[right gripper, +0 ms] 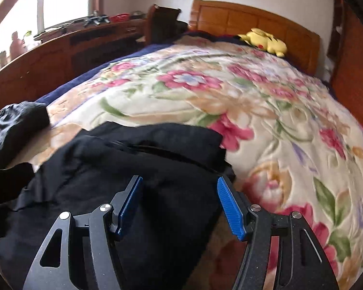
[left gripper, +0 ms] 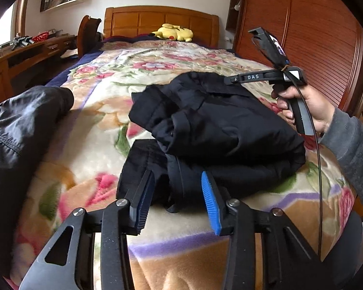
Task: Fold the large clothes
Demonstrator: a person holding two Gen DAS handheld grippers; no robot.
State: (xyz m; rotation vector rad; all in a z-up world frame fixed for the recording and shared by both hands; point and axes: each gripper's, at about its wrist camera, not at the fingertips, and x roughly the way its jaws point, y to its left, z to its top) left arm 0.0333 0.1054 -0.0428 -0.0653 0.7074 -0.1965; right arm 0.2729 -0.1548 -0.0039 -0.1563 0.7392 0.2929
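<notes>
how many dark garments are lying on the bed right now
2: a folded black jacket in front of both grippers, and a crumpled dark garment at the blanket's left edge. Others could be hidden.

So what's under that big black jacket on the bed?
The black jacket lies folded on the flowery blanket, which shows all around it. Whatever is directly beneath its layers is covered.

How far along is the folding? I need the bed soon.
Done: the dark jacket lies folded into a thick bundle on the floral blanket. In hand: nothing is gripped; the left gripper and right gripper are both open over it. Left: a second dark garment at the bed's edge looks unfolded.
</notes>
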